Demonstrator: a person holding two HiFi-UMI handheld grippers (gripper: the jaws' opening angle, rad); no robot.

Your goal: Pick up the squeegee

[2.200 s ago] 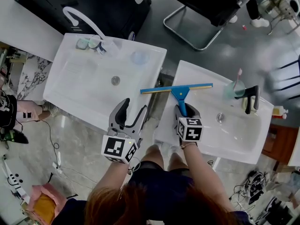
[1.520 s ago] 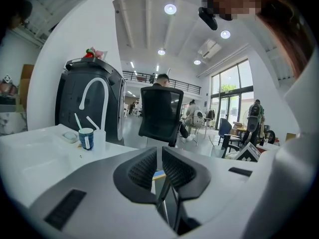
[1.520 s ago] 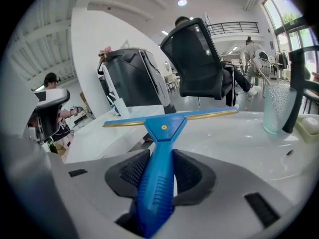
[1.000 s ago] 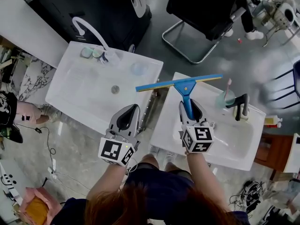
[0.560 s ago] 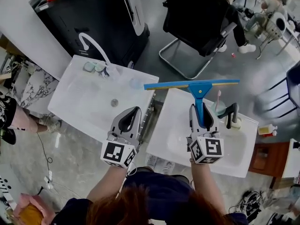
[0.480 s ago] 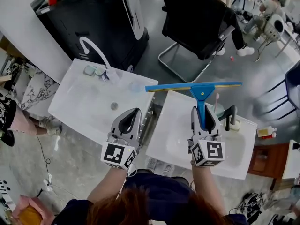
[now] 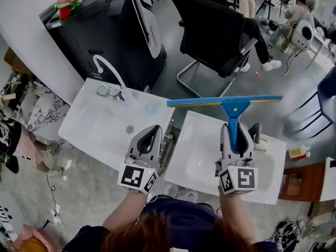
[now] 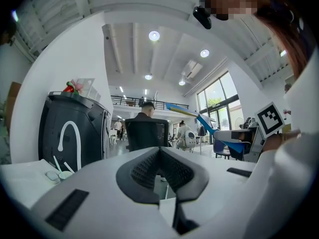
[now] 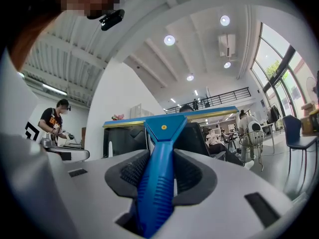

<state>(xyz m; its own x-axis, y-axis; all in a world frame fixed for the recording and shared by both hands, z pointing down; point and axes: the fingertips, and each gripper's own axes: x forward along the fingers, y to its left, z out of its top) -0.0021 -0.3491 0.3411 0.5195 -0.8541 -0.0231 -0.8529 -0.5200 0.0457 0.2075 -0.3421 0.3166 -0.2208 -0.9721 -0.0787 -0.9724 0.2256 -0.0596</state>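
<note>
Grip security is what we judge matters most at this step. At the far left lies the white sink [image 7: 86, 121] with its curved tap [image 7: 106, 66]. Nothing there needs touching.

Just right of it our left gripper [image 7: 154, 132] points level, its jaws pressed together with nothing between them. We hold it apart from the tool so it cannot knock the blade's left end.

Next comes the squeegee [image 7: 234, 109], clear of both sinks and up in the air. Its long blue blade runs crosswise above the gap and the right sink [image 7: 195, 156]. The handle runs back into our right gripper [image 7: 235, 134], whose jaws stand partly apart and are clamped on the ribbed blue handle. In the right gripper view the handle sits between the two ridged pads, slightly off centre.

Because the blade is long and the hold is low on the handle, we expect it may want to swing. We therefore carry it level, lift smoothly without twisting the wrist, and watch the black tap [image 7: 255, 133] just beside the jaws.
</note>
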